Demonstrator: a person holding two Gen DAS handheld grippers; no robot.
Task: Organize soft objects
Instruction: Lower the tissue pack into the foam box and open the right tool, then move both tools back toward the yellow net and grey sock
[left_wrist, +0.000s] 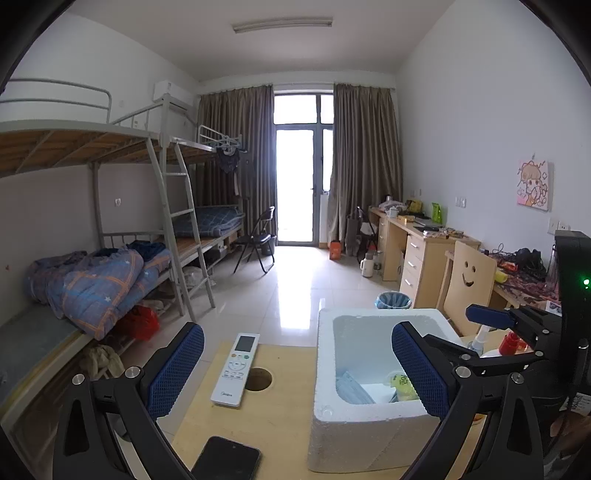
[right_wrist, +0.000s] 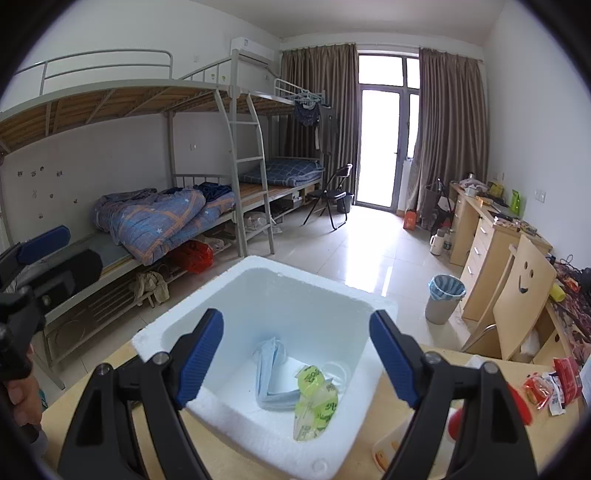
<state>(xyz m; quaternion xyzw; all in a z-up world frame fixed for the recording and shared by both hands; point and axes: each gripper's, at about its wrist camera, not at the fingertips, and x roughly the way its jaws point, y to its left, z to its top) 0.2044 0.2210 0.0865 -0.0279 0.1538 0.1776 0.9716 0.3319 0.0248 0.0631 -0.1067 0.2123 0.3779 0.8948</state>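
On the far left stands the bunk bed (left_wrist: 110, 155), with a blue quilt (left_wrist: 99, 280) heaped on its lower berth and a red bag (left_wrist: 142, 321) beneath it. The left tongs (left_wrist: 297, 373) hang above the wooden table (left_wrist: 288, 373), jaws spread wide and holding nothing. Between their blue pads, on the table, a white remote (left_wrist: 236, 369) lies just beside a round hole (left_wrist: 258, 378) in the tabletop; nearer the camera lies a dark phone (left_wrist: 227, 459).

To the right of the remote sits the white foam box (left_wrist: 369, 417), open at the top. In it lie a folded blue mask (right_wrist: 271, 373) and, touching its right side, a yellow-green packet (right_wrist: 316, 398); both rest on the box floor.

The right tongs (right_wrist: 297, 363) hover over the box's near rim, also wide open and empty, their pads on either side of the mask and packet without touching them. In the left wrist view, these tongs show beyond the box on the right.

Further right, red and white wrappers (right_wrist: 554, 384) lie on the table near its edge. Beyond, on the floor, stands a bin (right_wrist: 445, 299) with a blue liner, next to a chair (right_wrist: 522, 295) whose back has a cut-out smiling face.
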